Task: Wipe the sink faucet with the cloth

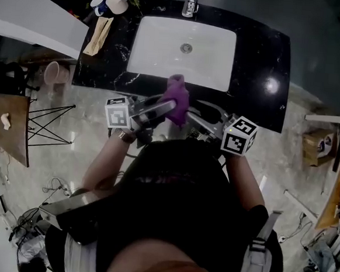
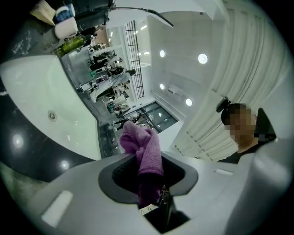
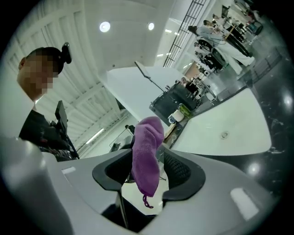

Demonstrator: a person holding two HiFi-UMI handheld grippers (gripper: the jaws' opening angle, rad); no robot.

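We judge the wipe not under way; the cloth (image 1: pixel 176 98) is held up at the near edge of the counter (image 1: pixel 264 52), well apart from the faucet (image 1: pixel 190 2) at the far rim of the sink (image 1: pixel 150 49); nothing touches the faucet, and whether it has been wiped at all we cannot tell. The left gripper (image 2: pixel 149 176) has its jaws partly closed and clamped on the cloth, which stands up out of them; the right gripper (image 3: pixel 148 172) has its jaws spread wide, with the cloth hanging between them but not pinched. What is left, in our view, is to carry the cloth across the sink and rub the faucet. We count one cloth; one faucet; one sink; two grippers; apparently two cups (image 1: pixel 117 2) at the counter's far left corner.
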